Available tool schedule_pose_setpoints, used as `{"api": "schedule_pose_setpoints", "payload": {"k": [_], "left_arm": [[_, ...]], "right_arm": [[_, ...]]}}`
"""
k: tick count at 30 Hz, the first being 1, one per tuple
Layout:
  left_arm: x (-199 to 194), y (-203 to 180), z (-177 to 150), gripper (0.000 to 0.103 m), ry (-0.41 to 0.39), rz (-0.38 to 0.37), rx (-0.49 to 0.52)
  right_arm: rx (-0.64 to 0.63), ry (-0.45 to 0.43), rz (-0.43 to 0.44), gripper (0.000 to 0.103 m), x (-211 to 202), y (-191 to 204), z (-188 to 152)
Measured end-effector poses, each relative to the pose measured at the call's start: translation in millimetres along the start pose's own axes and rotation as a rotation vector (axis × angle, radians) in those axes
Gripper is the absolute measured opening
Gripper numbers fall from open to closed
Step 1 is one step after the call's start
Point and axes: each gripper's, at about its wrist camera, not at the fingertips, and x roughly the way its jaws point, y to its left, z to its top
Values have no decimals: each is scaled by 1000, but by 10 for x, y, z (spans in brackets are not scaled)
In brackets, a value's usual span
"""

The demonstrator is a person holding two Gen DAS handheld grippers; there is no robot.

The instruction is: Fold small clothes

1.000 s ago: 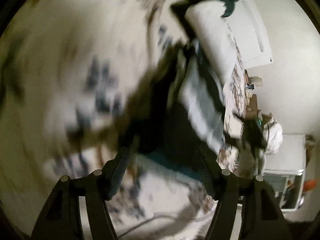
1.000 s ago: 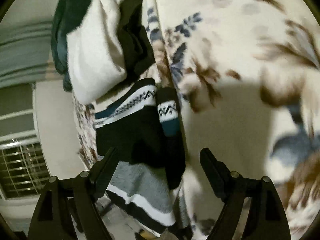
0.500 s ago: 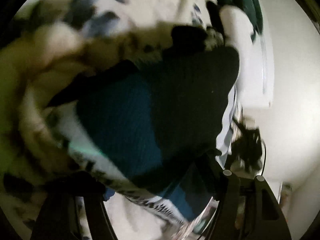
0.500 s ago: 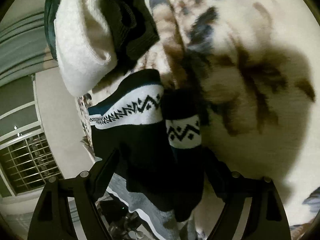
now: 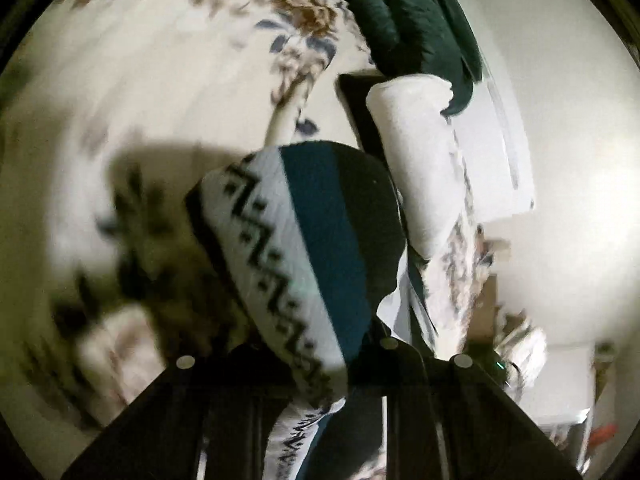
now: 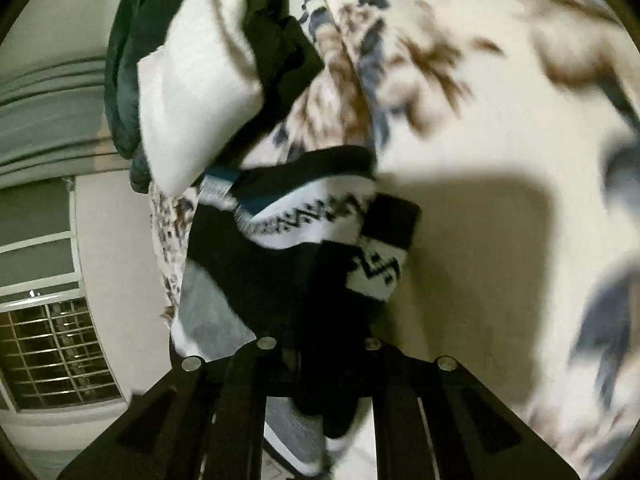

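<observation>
A small knit sweater, black with teal, white and grey bands and a black zigzag pattern, lies on a floral bedspread (image 5: 160, 100). In the left wrist view my left gripper (image 5: 320, 364) is shut on a sleeve or edge of the sweater (image 5: 304, 248), which bulges up between the jaws. In the right wrist view my right gripper (image 6: 316, 360) is shut on the black part of the sweater (image 6: 304, 280); a patterned cuff (image 6: 376, 268) lies beside it.
A folded white garment (image 5: 416, 160) and a dark green one (image 5: 416, 24) are stacked beyond the sweater; they also show in the right wrist view (image 6: 200, 92). A barred window (image 6: 52, 352) and white wall (image 5: 580, 200) lie past the bed's edge.
Both grippers were open around the sweater a second ago; both have closed on it. The left gripper has lifted its piece of the sweater off the bedspread.
</observation>
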Motion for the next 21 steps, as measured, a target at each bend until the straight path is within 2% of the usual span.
{"api": "schedule_pose_setpoints", "payload": {"k": [4, 7, 8, 10, 11, 13, 16, 18, 19, 21], "left_arm": [[93, 21, 340, 17, 136, 26, 153], [216, 34, 381, 18, 229, 63, 260], [271, 68, 373, 22, 269, 89, 286], [365, 154, 370, 25, 318, 109, 291], [387, 189, 369, 30, 321, 118, 289], [372, 208, 365, 31, 307, 110, 271], [242, 173, 317, 31, 280, 117, 238], [62, 117, 276, 32, 223, 127, 229], [-24, 82, 263, 33, 198, 135, 231], [-233, 8, 210, 42, 144, 171, 249]], "right_arm": [[44, 5, 9, 10, -181, -87, -711], [122, 12, 7, 10, -185, -145, -1395], [143, 13, 0, 10, -185, -183, -1589], [162, 18, -15, 10, -82, -216, -1825], [173, 13, -30, 11, -31, -236, -1906], [137, -8, -105, 13, 29, -234, -1927], [143, 26, -143, 26, 8, -250, -1843], [117, 67, -175, 51, -104, -226, -1830], [107, 77, -194, 56, -189, -228, -1835], [71, 104, -225, 65, -395, -146, -1933]]}}
